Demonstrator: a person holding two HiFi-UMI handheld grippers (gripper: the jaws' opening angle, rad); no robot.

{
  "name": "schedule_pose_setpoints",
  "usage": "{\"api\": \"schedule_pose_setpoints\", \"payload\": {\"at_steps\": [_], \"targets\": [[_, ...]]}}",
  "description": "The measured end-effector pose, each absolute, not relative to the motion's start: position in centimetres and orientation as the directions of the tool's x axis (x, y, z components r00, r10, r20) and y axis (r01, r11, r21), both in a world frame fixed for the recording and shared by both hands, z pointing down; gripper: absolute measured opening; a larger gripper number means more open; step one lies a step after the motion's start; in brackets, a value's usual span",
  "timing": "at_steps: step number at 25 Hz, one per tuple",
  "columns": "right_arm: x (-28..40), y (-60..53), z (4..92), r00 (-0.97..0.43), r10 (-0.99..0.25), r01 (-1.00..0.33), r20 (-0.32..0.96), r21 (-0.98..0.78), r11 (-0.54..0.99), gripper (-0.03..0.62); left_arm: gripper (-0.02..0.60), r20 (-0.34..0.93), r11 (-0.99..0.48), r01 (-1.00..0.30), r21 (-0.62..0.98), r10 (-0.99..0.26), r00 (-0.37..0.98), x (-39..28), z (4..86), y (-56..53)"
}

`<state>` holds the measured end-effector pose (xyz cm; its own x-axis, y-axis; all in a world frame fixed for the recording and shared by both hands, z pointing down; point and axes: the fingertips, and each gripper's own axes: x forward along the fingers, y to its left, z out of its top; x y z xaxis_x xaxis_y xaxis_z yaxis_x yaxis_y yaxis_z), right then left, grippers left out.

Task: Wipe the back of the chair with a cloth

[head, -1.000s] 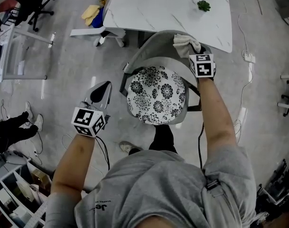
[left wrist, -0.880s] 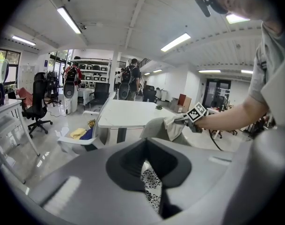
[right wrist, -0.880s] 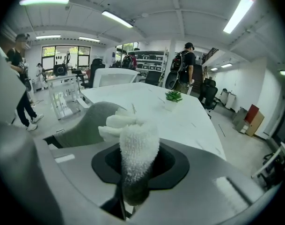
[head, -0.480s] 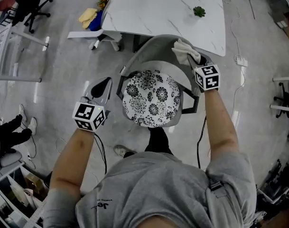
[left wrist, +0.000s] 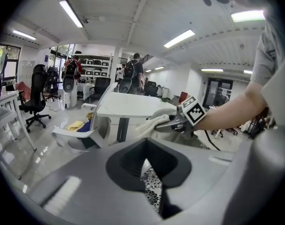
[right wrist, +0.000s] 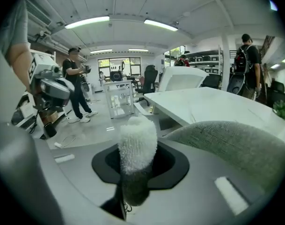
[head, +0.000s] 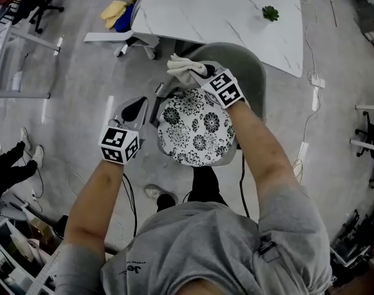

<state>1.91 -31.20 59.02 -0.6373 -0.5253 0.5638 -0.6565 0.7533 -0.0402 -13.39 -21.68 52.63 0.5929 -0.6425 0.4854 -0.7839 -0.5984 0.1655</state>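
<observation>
The right gripper [head: 199, 72] is pinching the white cloth [head: 180, 66] at the chair back [head: 249, 72]'s left end, and I'd say it is needing firm rim contact. The left gripper [head: 138, 105] is hanging closed, empty.

chair [head: 253, 72]: grey back curves round the floral seat cushion [head: 196, 128] from 11 to 3 o'clock.
cloth [head: 182, 68]: pale, bunched, at the cushion's 11 o'clock, against the back's end.
right gripper [head: 198, 74]: reaches over the cushion toward 11 o'clock, cloth at its tip.
left gripper [head: 132, 109]: at the cushion's 9 o'clock, over floor, just beside the chair.
table [head: 217, 17]: white, at 12 o'clock.
</observation>
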Motion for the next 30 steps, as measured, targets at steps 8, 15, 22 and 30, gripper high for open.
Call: {"api": "schedule_pose_setpoints", "payload": {"at_steps": [8, 15, 22, 30], "targets": [[4.0, -35.0, 62.4, -0.486, -0.639, -0.819, 0.596, -0.054, 0.572, 0.082, 0.054, 0.510, -0.588, -0.788, 0.183, -0.628, 0.588, -13.7, 54.5, -21.6], [8.8, -35.0, 62.7, -0.369, -0.707, -0.920, 0.604, -0.129, 0.370, 0.083, 0.054, 0.505, -0.604, -0.774, 0.189, -0.617, 0.604, -12.8, 53.9, -21.5], [16.6, -33.7, 63.2, -0.216, -0.743, -0.968, 0.634, -0.240, 0.076, 0.083, 0.054, 0.500, -0.627, -0.757, 0.185, -0.603, 0.622, -12.2, 53.1, -21.2], [24.8, -29.7, 62.5, -0.062, -0.770, -0.957, 0.634, -0.257, -0.134, 0.083, 0.054, 0.502, -0.691, -0.703, 0.168, -0.554, 0.664, -10.4, 52.6, -20.2]]}}
